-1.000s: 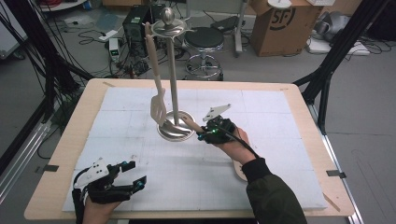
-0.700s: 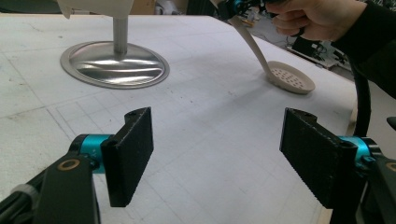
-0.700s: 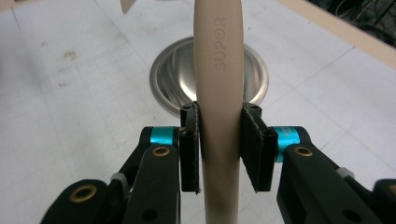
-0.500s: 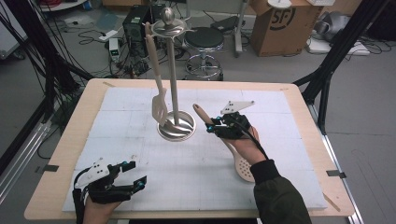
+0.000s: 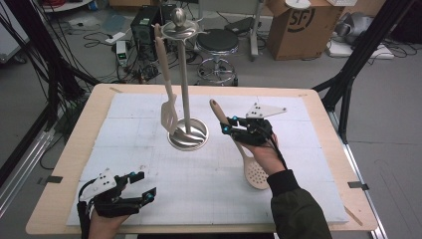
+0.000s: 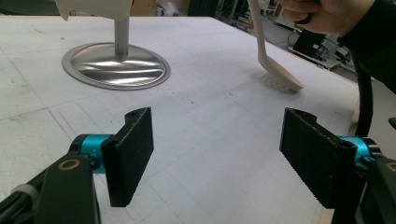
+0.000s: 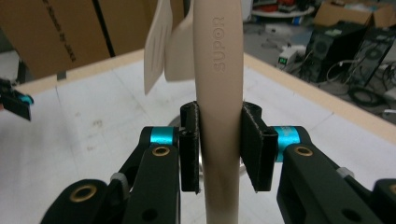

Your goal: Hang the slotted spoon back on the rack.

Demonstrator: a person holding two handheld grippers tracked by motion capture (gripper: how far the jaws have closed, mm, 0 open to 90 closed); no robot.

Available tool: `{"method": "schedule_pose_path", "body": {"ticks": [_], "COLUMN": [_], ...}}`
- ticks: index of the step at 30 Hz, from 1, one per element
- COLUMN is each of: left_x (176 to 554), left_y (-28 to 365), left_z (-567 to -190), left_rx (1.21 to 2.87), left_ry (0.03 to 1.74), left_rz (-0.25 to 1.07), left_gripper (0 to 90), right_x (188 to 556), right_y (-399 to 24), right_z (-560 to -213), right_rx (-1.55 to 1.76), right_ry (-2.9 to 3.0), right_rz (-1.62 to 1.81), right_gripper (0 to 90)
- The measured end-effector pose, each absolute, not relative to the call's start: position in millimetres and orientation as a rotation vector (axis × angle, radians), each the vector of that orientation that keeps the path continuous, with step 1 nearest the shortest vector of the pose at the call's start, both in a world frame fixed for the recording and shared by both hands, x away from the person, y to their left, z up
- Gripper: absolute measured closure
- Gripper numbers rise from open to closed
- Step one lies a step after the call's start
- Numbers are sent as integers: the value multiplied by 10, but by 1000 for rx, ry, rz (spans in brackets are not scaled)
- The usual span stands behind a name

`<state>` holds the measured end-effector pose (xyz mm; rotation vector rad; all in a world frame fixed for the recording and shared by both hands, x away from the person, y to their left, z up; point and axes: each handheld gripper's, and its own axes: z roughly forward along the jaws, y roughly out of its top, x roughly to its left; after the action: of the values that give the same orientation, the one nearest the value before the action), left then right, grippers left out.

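Right of the utensil stand [image 5: 185,134], I hold the slotted spoon [image 5: 255,172] by its handle in the right gripper [image 5: 238,130], jaws pinched on it, head low near the mat [image 5: 124,164]. Risk: the long handle may pivot in the pads, or strike the hanging spatula [image 5: 169,112] during hanging. The right hand is raised, handle angled up and far-left. The left gripper [image 5: 138,186] rests near-left, jaws spread, empty.

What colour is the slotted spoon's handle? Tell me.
Pale beige handle, clearest in the right gripper view.
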<state>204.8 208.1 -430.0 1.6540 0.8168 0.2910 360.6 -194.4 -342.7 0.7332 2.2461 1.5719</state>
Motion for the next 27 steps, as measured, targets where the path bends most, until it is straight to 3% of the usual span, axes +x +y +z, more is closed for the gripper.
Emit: {"method": "schedule_pose_path", "body": {"ticks": [27], "left_x": [2052], "left_y": [2072], "left_z": [-4303], "left_rx": [1659], "left_ry": [818], "left_rz": [290], "left_gripper": [265], "right_x": [3624], "right_y": [-2068], "right_z": [-3257], "right_rx": [833], "right_ry": [2024], "right_rz": [2029], "right_gripper": [708]}}
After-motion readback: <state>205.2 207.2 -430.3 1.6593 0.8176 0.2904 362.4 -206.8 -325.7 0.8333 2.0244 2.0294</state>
